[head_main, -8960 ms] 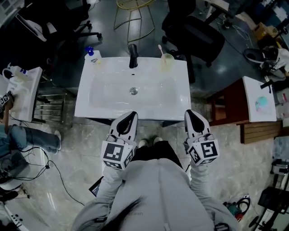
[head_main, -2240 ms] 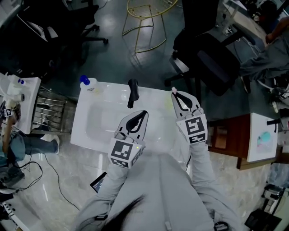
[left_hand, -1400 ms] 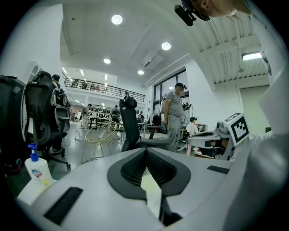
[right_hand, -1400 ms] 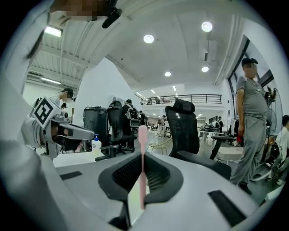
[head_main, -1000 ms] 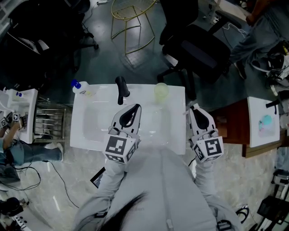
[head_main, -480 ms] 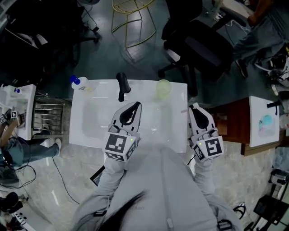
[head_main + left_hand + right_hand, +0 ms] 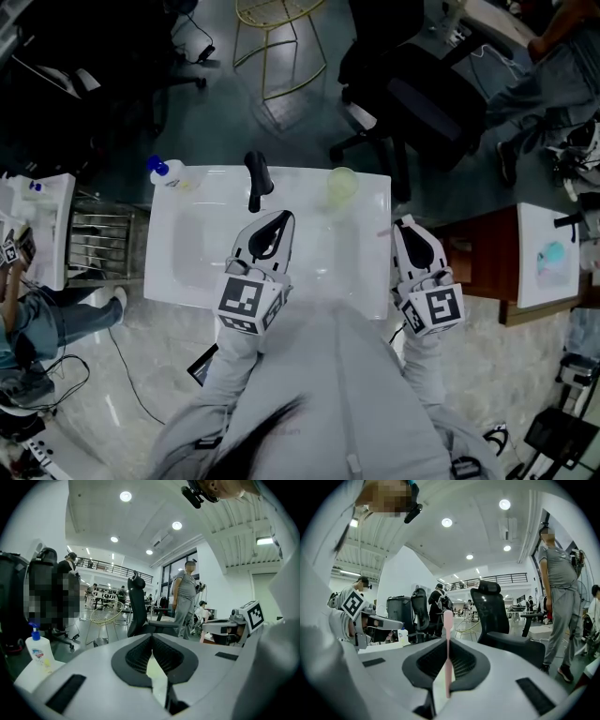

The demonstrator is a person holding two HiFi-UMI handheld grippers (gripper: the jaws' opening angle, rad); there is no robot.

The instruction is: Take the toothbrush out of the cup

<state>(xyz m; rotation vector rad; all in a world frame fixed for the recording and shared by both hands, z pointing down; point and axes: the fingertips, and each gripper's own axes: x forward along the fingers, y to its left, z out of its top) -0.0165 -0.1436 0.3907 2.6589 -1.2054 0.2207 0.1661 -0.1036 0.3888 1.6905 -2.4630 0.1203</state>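
Nothing readable as far as text goes. The pump bottle (image 7: 36, 651) has a red and blue label, but it's too blurry for me to make out a brand. The only other print is the black-and-white square markers on the claw cubes.

The views split things up quite a bit. From the head view I get the layout: white sink (image 7: 178, 253), black faucet (image 7: 255, 180), and the pale green cup (image 7: 341, 184) standing on the sink's back edge, right of the faucet. The bottle is at the back left corner. I can't find the cup for sure in either gripper view.

The pink toothbrush (image 7: 448, 667) only shows properly in the right gripper view. There the right claw (image 7: 447, 641) is pinched on it, with the brush poking straight up past the tips. In the head view the right claw (image 7: 403, 223) sits at the sink's right edge, apart from the cup.

The left claw (image 7: 151, 639) is pressed together at the tips with nothing in it. The head view has the left claw over the basin (image 7: 279, 217).
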